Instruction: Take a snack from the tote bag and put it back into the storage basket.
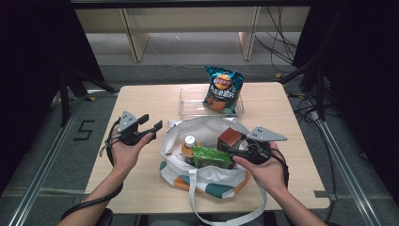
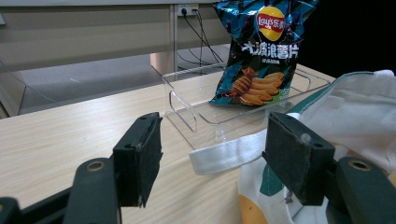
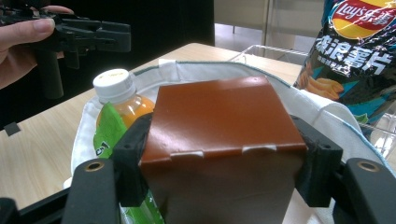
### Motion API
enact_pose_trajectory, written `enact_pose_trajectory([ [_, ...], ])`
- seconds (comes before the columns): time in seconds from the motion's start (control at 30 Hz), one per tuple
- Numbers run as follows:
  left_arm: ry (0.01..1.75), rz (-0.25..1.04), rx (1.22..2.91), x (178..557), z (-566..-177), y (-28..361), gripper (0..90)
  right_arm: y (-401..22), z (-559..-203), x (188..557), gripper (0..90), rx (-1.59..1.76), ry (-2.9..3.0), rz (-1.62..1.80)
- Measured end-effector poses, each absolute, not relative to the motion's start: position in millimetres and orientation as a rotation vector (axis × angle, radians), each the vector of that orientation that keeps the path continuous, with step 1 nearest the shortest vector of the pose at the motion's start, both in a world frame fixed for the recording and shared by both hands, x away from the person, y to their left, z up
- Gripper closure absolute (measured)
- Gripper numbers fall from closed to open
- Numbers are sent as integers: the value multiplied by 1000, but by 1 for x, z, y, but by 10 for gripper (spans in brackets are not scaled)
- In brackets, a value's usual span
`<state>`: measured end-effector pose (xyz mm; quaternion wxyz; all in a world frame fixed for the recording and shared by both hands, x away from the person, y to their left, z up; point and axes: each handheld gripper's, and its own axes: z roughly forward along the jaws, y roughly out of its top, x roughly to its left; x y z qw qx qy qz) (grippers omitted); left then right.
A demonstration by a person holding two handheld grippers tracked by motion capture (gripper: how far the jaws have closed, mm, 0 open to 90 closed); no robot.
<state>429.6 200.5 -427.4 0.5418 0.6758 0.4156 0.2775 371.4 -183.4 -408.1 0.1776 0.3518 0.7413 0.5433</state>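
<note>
A white tote bag (image 1: 214, 181) with teal and orange print lies open at the table's middle front. Inside it stand an orange drink bottle (image 1: 189, 145) with a white cap and a green packet (image 1: 211, 157). My right gripper (image 1: 235, 147) is shut on a brown box (image 1: 229, 138) (image 3: 219, 140) at the bag's mouth, its jaws pressing both sides. My left gripper (image 1: 153, 123) (image 2: 215, 158) is open and empty, held just left of the bag over its white strap (image 2: 229, 154). A blue chips bag (image 1: 223, 89) (image 2: 259, 51) stands in a clear tray (image 1: 188, 106) behind.
The tray (image 2: 187, 112) sits at the back middle of the wooden table (image 1: 141, 101). The tote's long handle (image 1: 197, 207) hangs over the front edge. Shelving and cables lie on the floor beyond the table.
</note>
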Motion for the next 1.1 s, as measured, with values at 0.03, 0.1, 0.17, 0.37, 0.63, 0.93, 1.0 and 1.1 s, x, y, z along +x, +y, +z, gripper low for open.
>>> enact_pose_trajectory([
  [0.03, 987, 660, 1606, 430, -428, 201, 356, -184, -408, 372, 360, 973, 2100, 1524],
  [0.1, 989, 660, 1607, 430, -428, 201, 356, -184, -408, 370, 367, 981, 2098, 1518],
  [0.17, 992, 661, 1605, 430, -428, 201, 356, -184, -408, 372, 374, 930, 2101, 1523],
  [0.37, 991, 660, 1609, 430, -428, 201, 357, -185, -407, 371, 386, 895, 2071, 1493],
  [0.63, 994, 657, 1604, 431, -428, 201, 358, -186, -404, 370, 388, 950, 2052, 1498],
  [0.93, 994, 659, 1607, 430, -428, 201, 358, -187, -397, 368, 388, 946, 2016, 1510],
  [1.0, 996, 658, 1604, 430, -428, 202, 358, -189, -394, 369, 388, 929, 2007, 1509],
  [1.1, 996, 660, 1604, 430, -428, 202, 358, -190, -391, 369, 388, 926, 2005, 1517],
])
